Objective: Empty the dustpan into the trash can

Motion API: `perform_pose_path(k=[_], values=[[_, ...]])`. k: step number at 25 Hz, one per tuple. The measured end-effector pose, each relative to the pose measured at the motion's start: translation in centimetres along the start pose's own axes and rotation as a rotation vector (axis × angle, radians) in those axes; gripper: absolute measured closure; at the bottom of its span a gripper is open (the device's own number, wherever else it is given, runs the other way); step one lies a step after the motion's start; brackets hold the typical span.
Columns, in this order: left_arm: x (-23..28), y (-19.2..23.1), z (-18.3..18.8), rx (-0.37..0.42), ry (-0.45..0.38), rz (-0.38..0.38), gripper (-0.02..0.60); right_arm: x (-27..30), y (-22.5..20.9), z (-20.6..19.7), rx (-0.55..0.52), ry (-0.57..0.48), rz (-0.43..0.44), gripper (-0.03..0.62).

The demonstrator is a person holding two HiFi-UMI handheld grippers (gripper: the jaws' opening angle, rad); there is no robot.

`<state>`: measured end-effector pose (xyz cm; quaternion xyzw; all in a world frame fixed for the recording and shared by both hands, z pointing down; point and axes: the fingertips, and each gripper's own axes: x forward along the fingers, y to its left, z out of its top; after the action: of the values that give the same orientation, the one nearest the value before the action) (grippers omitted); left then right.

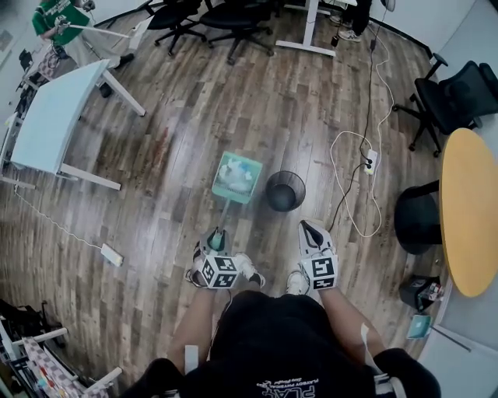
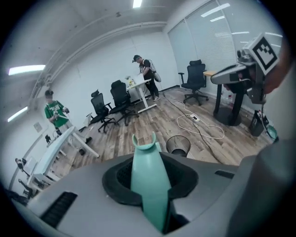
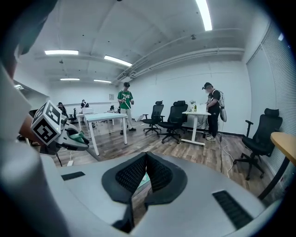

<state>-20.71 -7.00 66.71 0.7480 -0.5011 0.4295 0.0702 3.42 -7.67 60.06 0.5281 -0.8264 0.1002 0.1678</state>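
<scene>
A teal dustpan (image 1: 237,177) with pale scraps in it hangs on its long handle (image 2: 148,176) just left of the black mesh trash can (image 1: 285,190). My left gripper (image 1: 219,237) is shut on the near end of that handle, and the forked handle tip pokes out past the jaws. The trash can (image 2: 178,145) stands on the wood floor right of the handle. My right gripper (image 1: 311,231) is beside the left one, behind the can, with its jaws closed together and nothing held. In the right gripper view, the left gripper (image 3: 60,134) shows at the left.
A white table (image 1: 58,116) stands far left. A power strip with looping cables (image 1: 369,162) lies right of the can. A round yellow table (image 1: 467,210) and a black stool (image 1: 420,218) are at the right, with office chairs (image 1: 233,19) and people further back.
</scene>
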Motion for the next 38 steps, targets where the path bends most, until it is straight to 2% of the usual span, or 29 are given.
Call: perform_pose_path(k=[4,15,18,26,31,35,38], values=[[-2.4,-2.4,1.7,0.121,-0.03,0.036,0.485,-2.7,-1.8,-0.2,-0.008,-0.02,0.013,0.571],[-7.3,-8.6,3.4,0.342,-0.051,0.064,0.482,-8.2,-6.0,0.1,-0.016,-0.1,0.015,0.571],[-7.8,-10.5,3.4,0.448,-0.052,0.068,0.48,-9.2,-6.6,-0.1,-0.006,-0.11,0.011,0.571],[-7.5,-14.9,3.8,0.813,-0.061,0.066,0.476,-11.2,-7.1,-1.5,-0.007,-0.115,0.018,0.571],[-6.9,-16.6,4.4,0.987,-0.072,0.067,0.465,-12.2,-7.2,-2.1,-0.012,-0.114,0.027,0.571],[-6.6,-19.2,4.4,1.123,-0.056,-0.002,0.468,-12.9,-7.3,-2.4,-0.014,-0.112,0.032,0.571],[-6.1,-21.1,4.3,1.176,-0.071,-0.022,0.476,-13.2,-7.1,-2.5,-0.019,-0.11,0.038,0.571]])
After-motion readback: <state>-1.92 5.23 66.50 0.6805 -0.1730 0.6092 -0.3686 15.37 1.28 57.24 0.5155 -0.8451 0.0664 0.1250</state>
